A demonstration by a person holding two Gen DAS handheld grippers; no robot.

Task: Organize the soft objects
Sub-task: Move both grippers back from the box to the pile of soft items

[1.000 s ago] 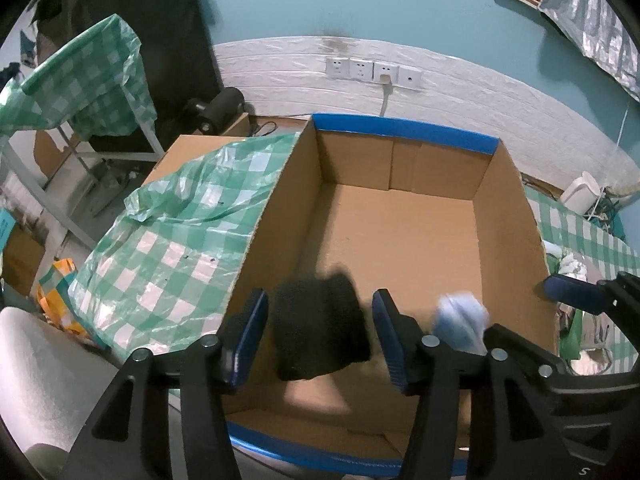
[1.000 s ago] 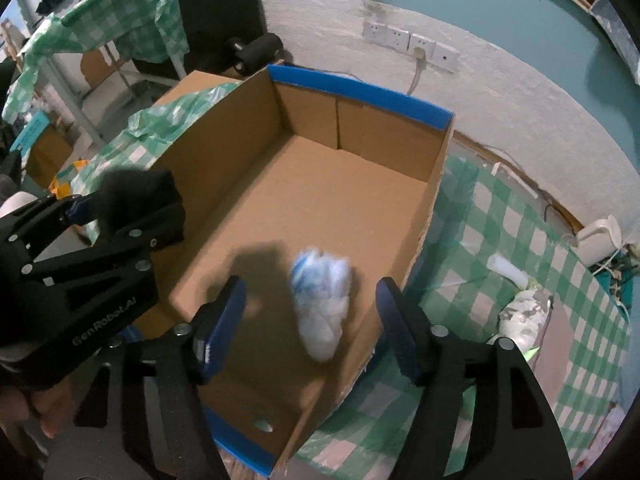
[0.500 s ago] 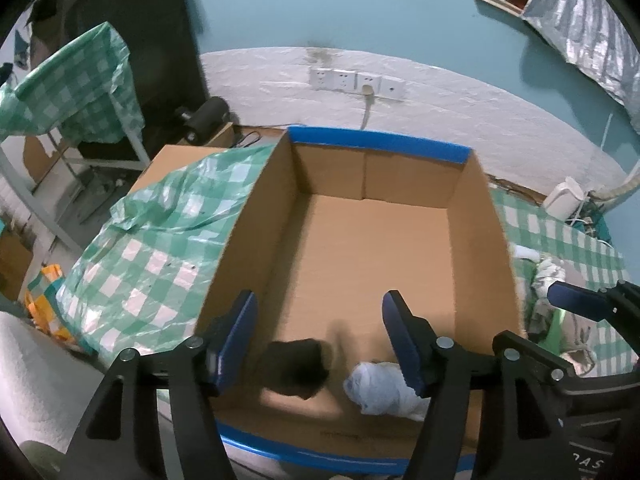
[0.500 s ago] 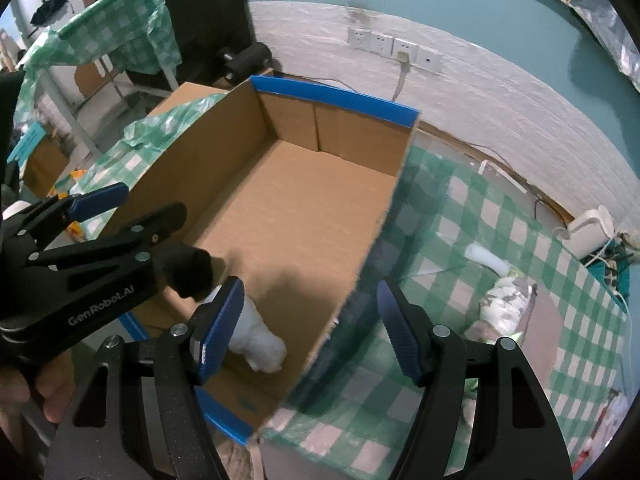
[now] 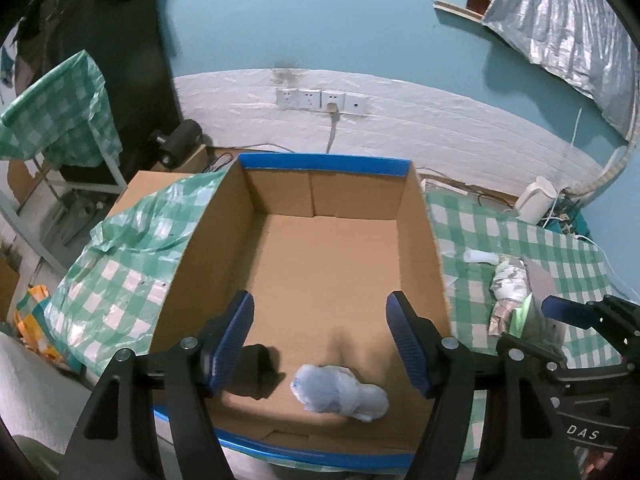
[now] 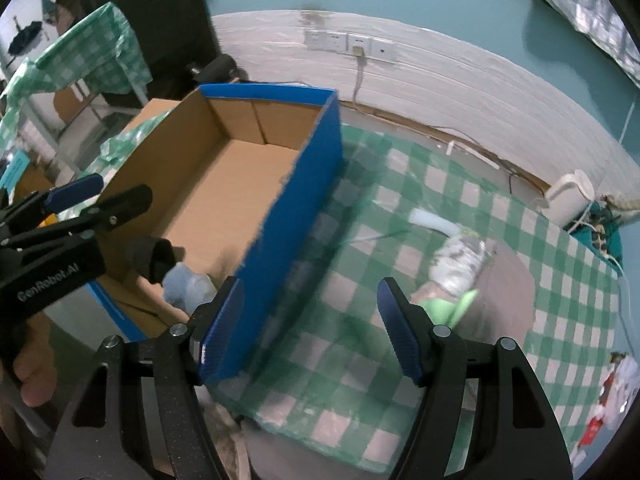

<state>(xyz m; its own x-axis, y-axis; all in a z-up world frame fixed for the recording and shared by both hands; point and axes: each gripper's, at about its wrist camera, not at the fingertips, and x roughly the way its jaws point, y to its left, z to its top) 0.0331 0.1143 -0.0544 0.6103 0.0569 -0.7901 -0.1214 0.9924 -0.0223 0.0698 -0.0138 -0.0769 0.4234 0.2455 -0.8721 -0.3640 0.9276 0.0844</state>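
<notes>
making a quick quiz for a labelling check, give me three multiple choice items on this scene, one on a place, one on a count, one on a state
1. Where does the black soft item lie?
A. On the checked cloth right of the box
B. On the floor of the cardboard box, near corner
C. Between the right gripper's fingers

2. How many soft items lie in the box?
A. Two
B. Four
C. None

3. How does the left gripper stand?
A. Shut on the pale blue bundle
B. Shut on nothing
C. Open, holding nothing

Answers: 1 B, it lies on the box floor beside the pale blue bundle. 2 A, only the black item and the bundle show inside. 3 C, its blue fingers stand wide apart above the box.
</notes>
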